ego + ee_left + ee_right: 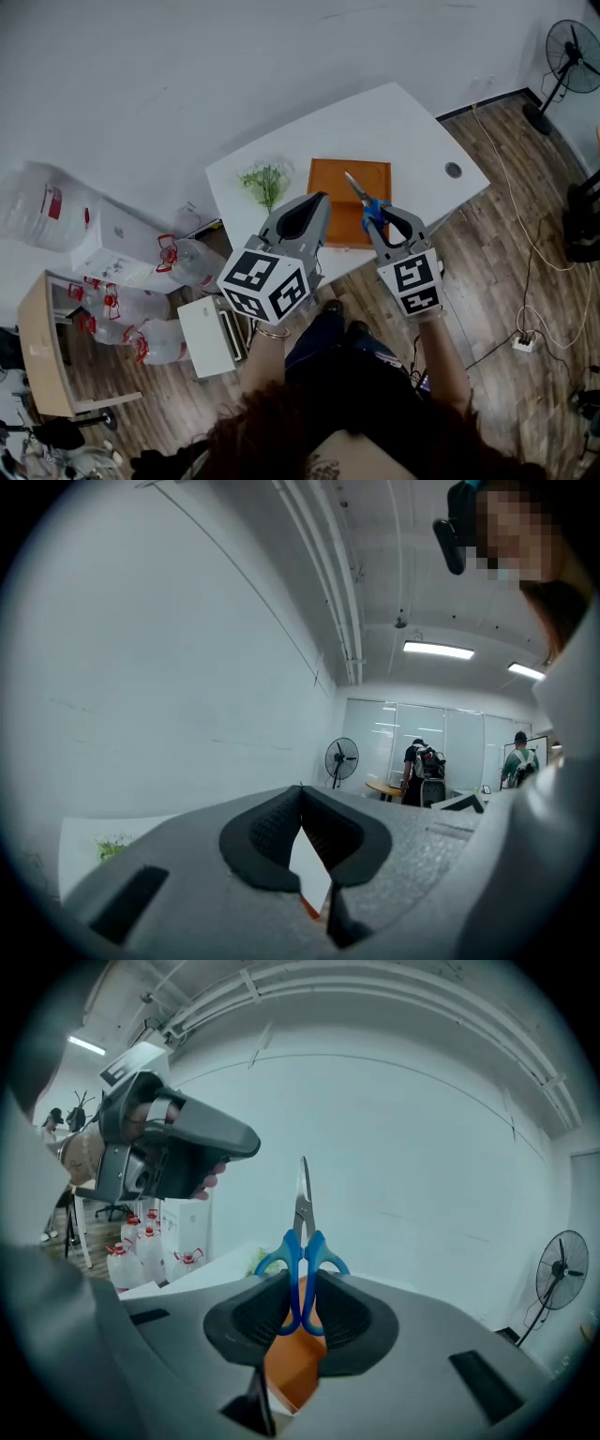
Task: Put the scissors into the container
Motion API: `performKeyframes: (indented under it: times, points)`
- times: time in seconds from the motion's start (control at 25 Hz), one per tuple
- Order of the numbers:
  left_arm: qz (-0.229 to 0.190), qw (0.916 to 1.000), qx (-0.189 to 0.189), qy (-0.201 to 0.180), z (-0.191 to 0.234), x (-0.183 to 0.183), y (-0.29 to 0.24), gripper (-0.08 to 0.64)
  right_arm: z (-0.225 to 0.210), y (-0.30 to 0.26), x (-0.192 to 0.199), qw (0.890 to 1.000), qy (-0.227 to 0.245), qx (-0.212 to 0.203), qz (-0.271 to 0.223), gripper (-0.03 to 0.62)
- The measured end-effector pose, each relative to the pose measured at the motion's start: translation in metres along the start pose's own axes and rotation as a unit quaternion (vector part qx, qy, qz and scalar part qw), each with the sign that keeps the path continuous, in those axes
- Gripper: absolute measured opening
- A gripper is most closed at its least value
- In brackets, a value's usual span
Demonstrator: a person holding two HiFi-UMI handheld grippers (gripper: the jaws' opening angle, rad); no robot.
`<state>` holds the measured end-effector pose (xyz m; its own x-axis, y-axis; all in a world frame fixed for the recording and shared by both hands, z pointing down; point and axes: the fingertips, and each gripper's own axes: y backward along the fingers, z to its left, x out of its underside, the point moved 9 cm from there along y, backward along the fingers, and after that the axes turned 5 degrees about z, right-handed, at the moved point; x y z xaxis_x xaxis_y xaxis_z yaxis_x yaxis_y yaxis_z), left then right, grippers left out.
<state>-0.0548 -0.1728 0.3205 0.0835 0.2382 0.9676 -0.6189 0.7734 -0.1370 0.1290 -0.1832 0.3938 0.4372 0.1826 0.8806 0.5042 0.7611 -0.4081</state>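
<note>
White counter (412, 131) holds the orange container (337, 183); right claw (392, 223) clamps the scissors (370, 208) over it, so lowering and release should follow; left claw (319, 199) is closed and empty.

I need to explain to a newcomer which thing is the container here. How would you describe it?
Look at the white table by the wall. Near its front edge lies the container, a shallow square tray, just right of a small green plant. It is the only orange-brown thing on the white top.

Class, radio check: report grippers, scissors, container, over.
Right gripper shut on scissors, blades forward. Left gripper shut, empty. Orange container on table, open, unobstructed.
</note>
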Motion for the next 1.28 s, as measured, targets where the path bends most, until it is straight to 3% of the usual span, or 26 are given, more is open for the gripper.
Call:
performKeyframes:
  times: [0.6, 1.28]
  points:
    - [0.006, 0.9999, 0.012, 0.006, 0.048, -0.008, -0.024, 0.015, 0.005, -0.069, 0.029, 0.989, 0.103, -0.037, 0.096, 0.076]
    - [0.015, 0.9997, 0.011, 0.014, 0.088, -0.013, -0.045, 0.015, 0.014, -0.144, 0.08, 0.956, 0.185, -0.101, 0.205, 0.077]
